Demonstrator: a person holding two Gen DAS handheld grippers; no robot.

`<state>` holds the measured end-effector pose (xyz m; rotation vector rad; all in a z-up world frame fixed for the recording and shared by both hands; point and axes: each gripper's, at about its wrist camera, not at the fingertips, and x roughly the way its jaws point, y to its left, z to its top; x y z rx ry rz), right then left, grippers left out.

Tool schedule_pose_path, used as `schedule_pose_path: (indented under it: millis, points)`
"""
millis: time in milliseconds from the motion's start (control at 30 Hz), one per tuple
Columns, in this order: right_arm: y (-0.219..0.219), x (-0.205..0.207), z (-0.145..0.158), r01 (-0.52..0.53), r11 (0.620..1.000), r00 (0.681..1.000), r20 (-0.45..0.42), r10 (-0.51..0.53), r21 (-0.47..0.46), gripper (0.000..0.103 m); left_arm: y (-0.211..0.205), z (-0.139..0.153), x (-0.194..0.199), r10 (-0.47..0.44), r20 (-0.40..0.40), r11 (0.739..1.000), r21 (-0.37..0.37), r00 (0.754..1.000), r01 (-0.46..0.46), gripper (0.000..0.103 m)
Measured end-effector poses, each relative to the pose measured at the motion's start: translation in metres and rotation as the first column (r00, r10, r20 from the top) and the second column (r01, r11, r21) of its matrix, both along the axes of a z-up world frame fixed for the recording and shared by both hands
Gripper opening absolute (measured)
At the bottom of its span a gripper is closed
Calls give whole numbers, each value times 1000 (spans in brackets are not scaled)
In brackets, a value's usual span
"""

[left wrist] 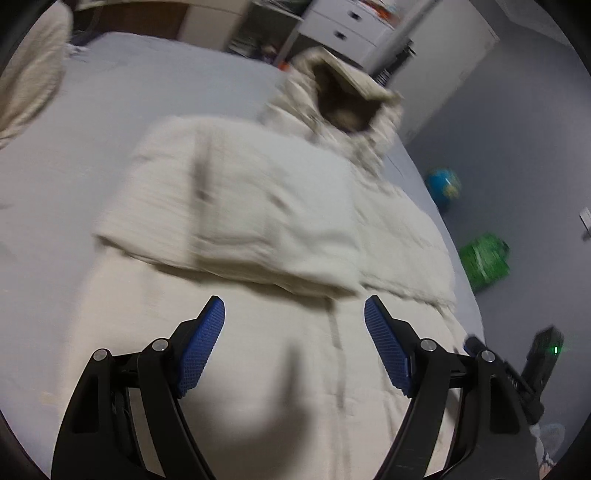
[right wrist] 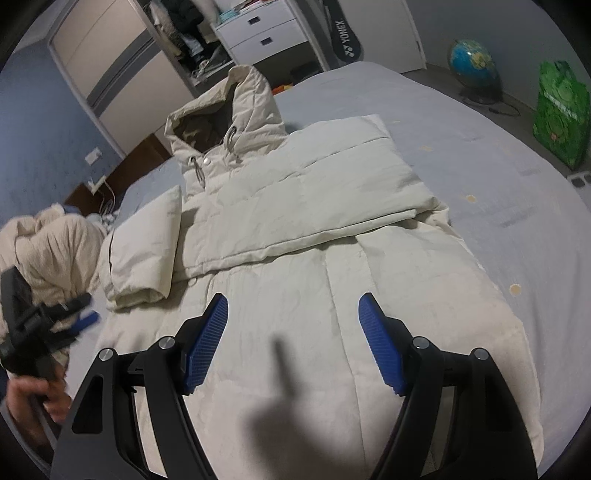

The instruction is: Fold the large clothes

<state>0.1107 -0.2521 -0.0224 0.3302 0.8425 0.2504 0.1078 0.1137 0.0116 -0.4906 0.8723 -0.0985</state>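
A cream puffer jacket (right wrist: 295, 295) lies front up on the bed, hood (right wrist: 229, 114) at the far end. Both sleeves are folded across the chest: one (right wrist: 314, 192) lies over the front, the other (right wrist: 144, 243) is folded at the left. The jacket also shows, blurred, in the left wrist view (left wrist: 258, 229). My left gripper (left wrist: 294, 310) is open and empty above the jacket's lower half. My right gripper (right wrist: 293, 306) is open and empty above the lower half too. The left gripper also shows in the right wrist view (right wrist: 79, 317), at the jacket's left side.
The bed has a pale blue sheet (right wrist: 461, 140). A second cream garment (right wrist: 48, 240) is bunched at the bed's left. A globe (right wrist: 472, 62) and a green bag (right wrist: 561, 110) stand on the floor to the right. White drawers (right wrist: 266, 33) and a wardrobe stand beyond the bed.
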Motion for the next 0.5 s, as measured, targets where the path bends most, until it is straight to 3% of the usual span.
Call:
schedule_pose_path:
  millis: [267,400,500]
  points:
    - [20,-3,0,-59,993,998,-11,59,-98,70,64,10,-34,197,75,975,-117,977,-188,81]
    - [39,-4,-2,-117,978,993,-19,115,-172,70,83,0,-62,280,99,933,-262,955,-247,84]
    - [62,-4,-1,-184,953,983,-29,183,-241,70,90,0,-69,307,126,913,-319,943,-255,91]
